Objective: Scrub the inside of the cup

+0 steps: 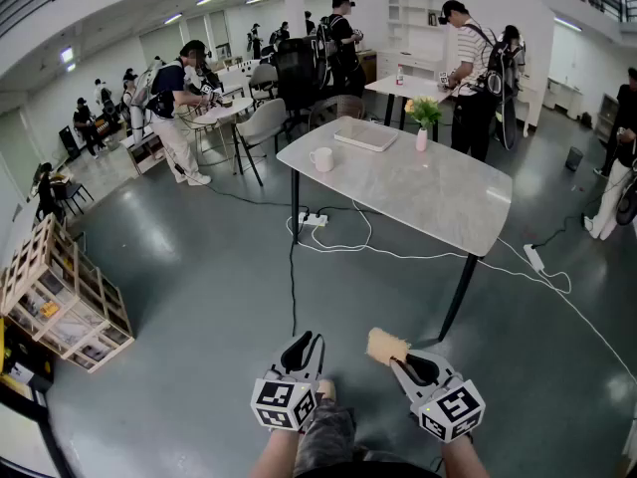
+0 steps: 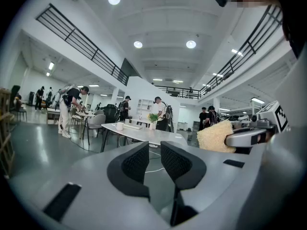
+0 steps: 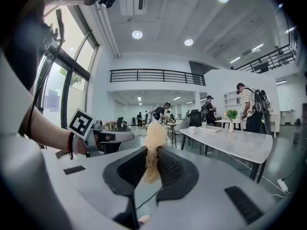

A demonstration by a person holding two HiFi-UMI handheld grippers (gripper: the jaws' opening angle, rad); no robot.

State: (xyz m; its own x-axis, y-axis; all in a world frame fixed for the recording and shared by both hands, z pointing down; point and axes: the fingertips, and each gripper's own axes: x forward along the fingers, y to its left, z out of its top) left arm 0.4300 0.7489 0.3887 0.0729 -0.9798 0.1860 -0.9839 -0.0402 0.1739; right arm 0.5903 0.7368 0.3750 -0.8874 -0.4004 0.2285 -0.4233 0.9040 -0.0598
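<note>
The cup (image 1: 321,158) is a white mug standing upright near the far left corner of the pale tabletop (image 1: 418,192), well apart from both hand-held grippers and from the person, who stands back from the near end. It looks like glazed ceramic, so I judge it stiff, fairly weighty for its size, slippery on the outside and likely to chip or break if knocked over or dropped. A handle seems to stick out on its left side in the head view, though it is too small to be sure. The firmest hold would be across the wall just below the rim, or on the handle, with the base kept down on the tabletop while the inside is worked. Empty and on a smooth top, it could slide or spin under the scrubbing, so it needs steadying.

Farther along the same tabletop lie a flat pale tray-like thing (image 1: 365,134) and a small vase of greenery (image 1: 423,118), both apart from the cup.

The scrubbing tool is a tan, fibrous sponge (image 1: 387,347), soft, light and easily squashed. The right hand-held gripper (image 1: 403,361) pinches its lower part between its jaws, and the fluffy end stands out beyond the tips. The left hand-held gripper (image 1: 302,347) has its jaws only slightly parted, with nothing between them, free to take the cup.
</note>
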